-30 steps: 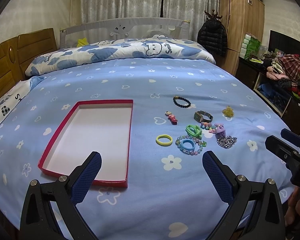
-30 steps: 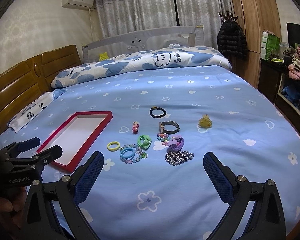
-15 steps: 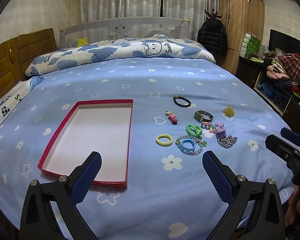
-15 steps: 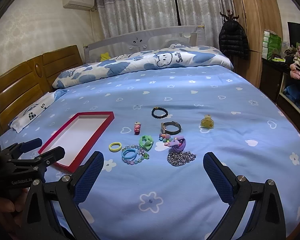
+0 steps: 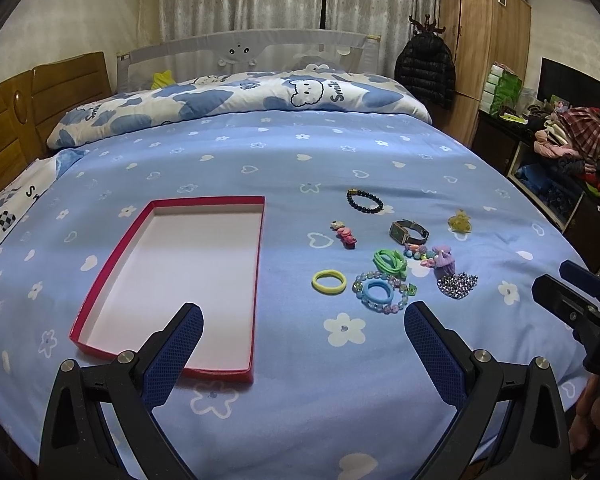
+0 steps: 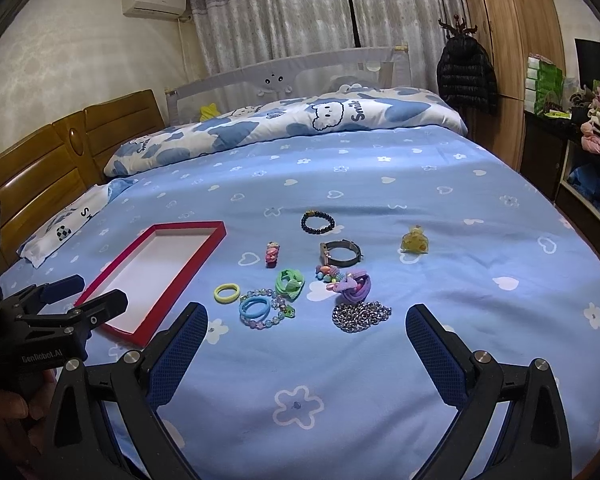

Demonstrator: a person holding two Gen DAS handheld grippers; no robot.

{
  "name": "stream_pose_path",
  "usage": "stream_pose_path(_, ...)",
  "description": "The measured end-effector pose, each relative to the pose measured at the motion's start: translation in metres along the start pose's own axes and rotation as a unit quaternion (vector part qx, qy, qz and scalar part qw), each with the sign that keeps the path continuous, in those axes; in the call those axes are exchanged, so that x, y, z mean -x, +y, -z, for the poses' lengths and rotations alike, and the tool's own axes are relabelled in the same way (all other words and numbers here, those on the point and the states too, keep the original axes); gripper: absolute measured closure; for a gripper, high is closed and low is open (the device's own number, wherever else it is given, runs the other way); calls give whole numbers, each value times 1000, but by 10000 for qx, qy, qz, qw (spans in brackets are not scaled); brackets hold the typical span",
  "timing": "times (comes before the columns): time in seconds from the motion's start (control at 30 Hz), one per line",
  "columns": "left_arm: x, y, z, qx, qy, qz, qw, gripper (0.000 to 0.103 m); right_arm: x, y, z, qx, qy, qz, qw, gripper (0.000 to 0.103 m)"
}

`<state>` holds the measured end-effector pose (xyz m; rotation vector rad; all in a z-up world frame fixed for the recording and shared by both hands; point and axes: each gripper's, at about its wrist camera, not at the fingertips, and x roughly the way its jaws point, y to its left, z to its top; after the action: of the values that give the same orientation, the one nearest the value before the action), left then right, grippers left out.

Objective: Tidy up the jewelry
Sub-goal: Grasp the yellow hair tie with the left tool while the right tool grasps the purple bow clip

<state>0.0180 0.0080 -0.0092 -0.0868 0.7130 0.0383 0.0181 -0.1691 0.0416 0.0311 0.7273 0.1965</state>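
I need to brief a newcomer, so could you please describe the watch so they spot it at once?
On the blue bed, right of the red tray, lies a jewelry cluster. The watch sits toward its far side, just nearer than the dark bead bracelet: the only piece with a rectangular face and dark band.

The left tool [image 5: 303,338] hangs near, jaws spread wide and holding nothing. The right tool [image 6: 306,338] hangs beside it, likewise spread and unloaded.

Blue flowered bedsheet [image 5: 284,152], rolled quilt [image 5: 236,98] — wooden wardrobe [image 5: 484,40]
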Motion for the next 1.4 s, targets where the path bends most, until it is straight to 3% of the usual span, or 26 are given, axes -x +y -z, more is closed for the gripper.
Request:
stream_pose_path(0.27, -15, 1, -8, -38, 152, 64, 9999, 2, -15, -21, 1, -109, 80, -97, 9999, 7)
stream_pose_path(0.53, -40, -4, -20, -184, 313, 115, 9993, 7, -35, -39, -1, -274, 265, -113, 9992, 21)
stream_pose_path(0.8, -77, -3, -36, -352, 642, 138, 9972, 20, -62, -53, -8, -385, 498, -178, 9979, 37)
stream_pose_path(1.17, -134, -10, -52, -700, 1162, 113, 9907, 22, -107, -67, -19, -518, 836, -193, 9950, 41)
stream_pose_path(1.3, -158, -14, -54, -905, 1386, 109, 9861, 30, -126, -73, -18, -605, 1029, -185, 9927, 45)
stream_pose_path(1.4, -173, -13, -54, -973, 1554, 108, 9830, 30, -138, -79, -16, -677, 1167, -172, 9907, 46)
